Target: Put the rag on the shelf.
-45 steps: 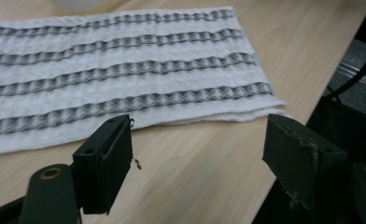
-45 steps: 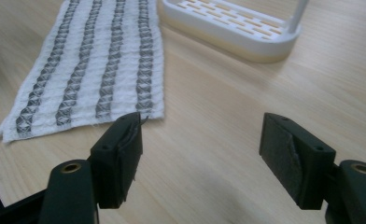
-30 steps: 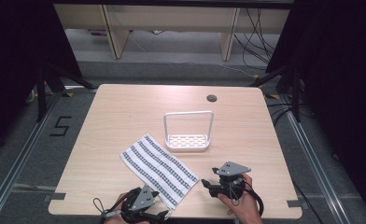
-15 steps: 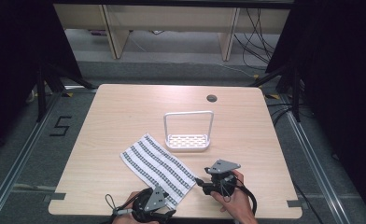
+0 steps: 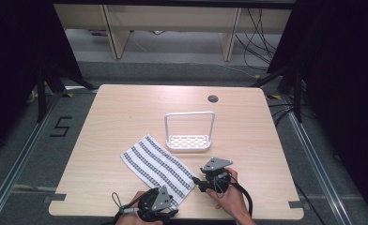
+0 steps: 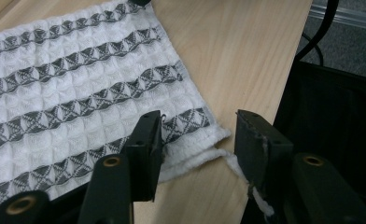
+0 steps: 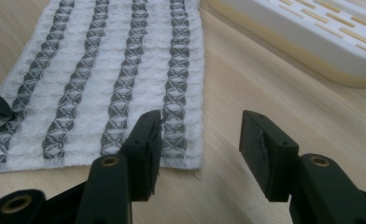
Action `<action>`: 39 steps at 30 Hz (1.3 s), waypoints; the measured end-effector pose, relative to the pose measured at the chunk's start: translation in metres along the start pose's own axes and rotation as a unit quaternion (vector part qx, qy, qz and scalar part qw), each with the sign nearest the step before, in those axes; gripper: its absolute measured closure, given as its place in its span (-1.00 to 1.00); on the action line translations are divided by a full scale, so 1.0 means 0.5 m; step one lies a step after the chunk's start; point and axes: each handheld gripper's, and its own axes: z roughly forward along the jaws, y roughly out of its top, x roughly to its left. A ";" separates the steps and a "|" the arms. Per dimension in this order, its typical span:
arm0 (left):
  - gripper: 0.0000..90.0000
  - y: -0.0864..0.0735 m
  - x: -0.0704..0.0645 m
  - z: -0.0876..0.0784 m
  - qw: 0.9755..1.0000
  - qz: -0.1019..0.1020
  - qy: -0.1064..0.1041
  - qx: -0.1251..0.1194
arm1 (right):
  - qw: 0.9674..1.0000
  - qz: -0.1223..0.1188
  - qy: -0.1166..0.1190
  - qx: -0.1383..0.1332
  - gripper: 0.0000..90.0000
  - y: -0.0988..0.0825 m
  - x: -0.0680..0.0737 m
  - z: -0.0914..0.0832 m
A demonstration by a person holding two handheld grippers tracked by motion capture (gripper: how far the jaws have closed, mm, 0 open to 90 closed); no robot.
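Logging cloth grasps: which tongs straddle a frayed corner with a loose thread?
The left tongs: the striped cloth corner between them trails a loose thread. The right tongs face a tidy hemmed corner.

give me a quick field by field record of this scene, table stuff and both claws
surface: wooden table
cloth: striped towel, lying flat, set diagonally near the front edge
rack: white rack with tall handle, beyond the towel
left claw: left claw open, jaws either side of a towel corner
right claw: right claw open, at another near corner
held: nothing yet
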 end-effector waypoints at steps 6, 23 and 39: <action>0.55 -0.002 0.006 -0.003 1.000 0.006 0.006 0.002 | 1.000 0.006 0.006 0.008 0.20 0.003 0.000 0.012; 0.88 -0.003 0.019 -0.016 1.000 -0.011 0.004 -0.021 | 0.999 0.037 0.030 -0.010 0.93 -0.002 0.004 0.006; 0.89 0.006 0.031 -0.051 0.998 -0.023 0.010 -0.056 | 0.998 0.020 0.038 -0.044 0.98 0.022 0.018 -0.028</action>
